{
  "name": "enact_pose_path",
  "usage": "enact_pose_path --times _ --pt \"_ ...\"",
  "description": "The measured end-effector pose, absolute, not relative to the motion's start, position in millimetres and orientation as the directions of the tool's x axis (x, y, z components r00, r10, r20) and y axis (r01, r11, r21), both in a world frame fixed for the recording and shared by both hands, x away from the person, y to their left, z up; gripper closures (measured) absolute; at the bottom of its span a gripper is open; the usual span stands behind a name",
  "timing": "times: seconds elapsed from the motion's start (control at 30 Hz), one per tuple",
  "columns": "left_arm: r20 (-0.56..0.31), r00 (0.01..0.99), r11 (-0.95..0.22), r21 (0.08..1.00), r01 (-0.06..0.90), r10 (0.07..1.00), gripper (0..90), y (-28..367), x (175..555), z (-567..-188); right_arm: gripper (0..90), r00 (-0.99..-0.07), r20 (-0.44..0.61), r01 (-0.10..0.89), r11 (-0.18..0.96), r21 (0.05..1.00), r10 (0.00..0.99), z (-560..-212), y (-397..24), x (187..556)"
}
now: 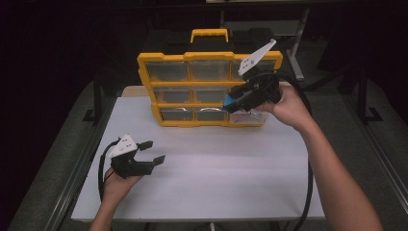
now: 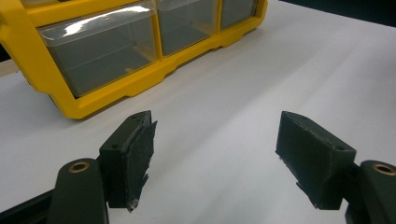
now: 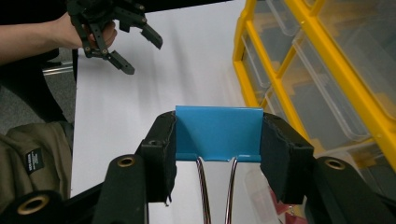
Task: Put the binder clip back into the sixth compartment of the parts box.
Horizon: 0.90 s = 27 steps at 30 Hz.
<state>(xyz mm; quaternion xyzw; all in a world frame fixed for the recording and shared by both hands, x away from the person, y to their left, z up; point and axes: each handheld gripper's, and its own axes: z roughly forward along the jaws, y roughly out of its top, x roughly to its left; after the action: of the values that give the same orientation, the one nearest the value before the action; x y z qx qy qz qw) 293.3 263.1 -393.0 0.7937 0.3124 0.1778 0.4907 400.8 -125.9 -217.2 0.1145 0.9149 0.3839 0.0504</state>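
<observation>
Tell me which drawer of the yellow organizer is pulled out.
The bottom-right drawer, just under the right gripper holding the blue binder clip. It juts forward from the frame; the other eight sit flush.

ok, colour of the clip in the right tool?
Blue binder clip with silvery wire handles, clamped in the right tool. Clearest in the right gripper view.

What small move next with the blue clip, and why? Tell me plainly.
Probably carry the blue binder clip toward an organizer drawer. The right gripper is shut on it beside the yellow frame, raised off the table; the left gripper rests open and idle.
</observation>
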Motion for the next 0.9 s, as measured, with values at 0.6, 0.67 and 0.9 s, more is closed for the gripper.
enact_pose_path --times 0.6,0.67,0.9 --pt "-0.023 0.743 -0.333 0.885 0.327 0.669 27.7 264 293 -393 48.6 -0.949 -0.008 0.219 0.678 0.701 0.314 -203 -138 418" --pt "-0.025 0.741 -0.329 0.886 0.328 0.671 27.7 264 293 -393 48.6 -0.947 -0.01 0.224 0.68 0.698 0.322 -202 -139 419" --pt "-0.021 0.744 -0.334 0.885 0.326 0.668 27.7 264 294 -393 48.6 -0.938 -0.021 0.235 0.68 0.694 0.345 -198 -143 427"
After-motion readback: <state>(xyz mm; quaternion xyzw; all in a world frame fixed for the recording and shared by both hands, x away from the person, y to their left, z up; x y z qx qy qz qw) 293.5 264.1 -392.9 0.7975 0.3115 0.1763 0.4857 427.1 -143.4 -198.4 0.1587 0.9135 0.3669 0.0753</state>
